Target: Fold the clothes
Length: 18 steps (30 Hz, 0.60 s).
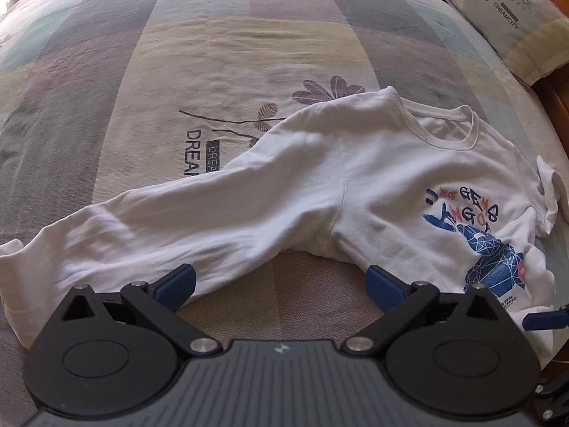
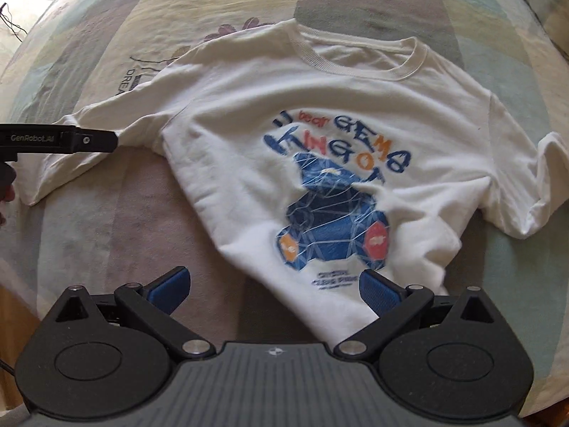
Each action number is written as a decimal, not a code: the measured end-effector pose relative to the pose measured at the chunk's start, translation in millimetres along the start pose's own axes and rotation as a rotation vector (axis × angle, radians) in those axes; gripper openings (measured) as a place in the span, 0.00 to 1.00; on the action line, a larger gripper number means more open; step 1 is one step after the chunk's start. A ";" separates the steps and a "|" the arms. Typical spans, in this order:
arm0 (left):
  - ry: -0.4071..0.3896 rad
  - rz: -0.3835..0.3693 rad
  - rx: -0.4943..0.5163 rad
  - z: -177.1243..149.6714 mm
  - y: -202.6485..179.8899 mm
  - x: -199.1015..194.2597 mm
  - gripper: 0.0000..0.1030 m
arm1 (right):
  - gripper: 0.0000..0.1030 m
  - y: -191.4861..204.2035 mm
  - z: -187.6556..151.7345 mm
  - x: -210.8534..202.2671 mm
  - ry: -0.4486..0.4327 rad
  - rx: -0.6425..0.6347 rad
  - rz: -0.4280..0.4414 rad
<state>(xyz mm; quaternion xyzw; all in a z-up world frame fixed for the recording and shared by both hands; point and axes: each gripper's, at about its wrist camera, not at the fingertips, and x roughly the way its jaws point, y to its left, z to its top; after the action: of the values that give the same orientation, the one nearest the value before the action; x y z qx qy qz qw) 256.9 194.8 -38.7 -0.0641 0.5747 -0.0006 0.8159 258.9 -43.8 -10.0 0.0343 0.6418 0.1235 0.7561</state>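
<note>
A white T-shirt (image 1: 355, 178) with a blue bear print lies front up on the bed, collar at the far end. In the left wrist view its long left sleeve (image 1: 149, 227) stretches toward me. My left gripper (image 1: 281, 284) is open and empty, just short of the sleeve's near edge. In the right wrist view the shirt (image 2: 320, 106) fills the middle. My right gripper (image 2: 274, 286) is open and empty over the shirt's lower hem, right finger above the cloth. The left gripper's body (image 2: 60, 138) shows at the left edge over the sleeve.
The bed sheet (image 1: 213, 53) is patchwork pastel with a flower print and "DREAMCITY" lettering. A matching pillow (image 1: 515, 17) lies at the far right. A wooden bed frame (image 1: 554, 96) shows past the right edge. Cables (image 2: 10, 21) hang at the far left.
</note>
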 end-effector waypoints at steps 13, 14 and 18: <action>-0.067 0.059 -0.024 -59.7 -6.9 -2.0 0.97 | 1.00 43.1 -34.4 70.1 -0.008 -0.164 0.022; -0.067 0.060 -0.041 -62.8 -8.2 -0.4 0.98 | 1.00 41.6 -34.5 67.9 -0.028 -0.176 0.016; -0.066 0.066 -0.110 -75.3 -13.4 6.3 0.98 | 1.00 36.8 -32.5 58.0 -0.106 -0.235 -0.022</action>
<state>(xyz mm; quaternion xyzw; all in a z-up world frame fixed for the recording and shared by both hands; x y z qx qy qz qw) 189.4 173.3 -68.2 -0.0899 0.5485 0.0603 0.8291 230.3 1.7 -63.7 -0.0551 0.5823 0.1875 0.7892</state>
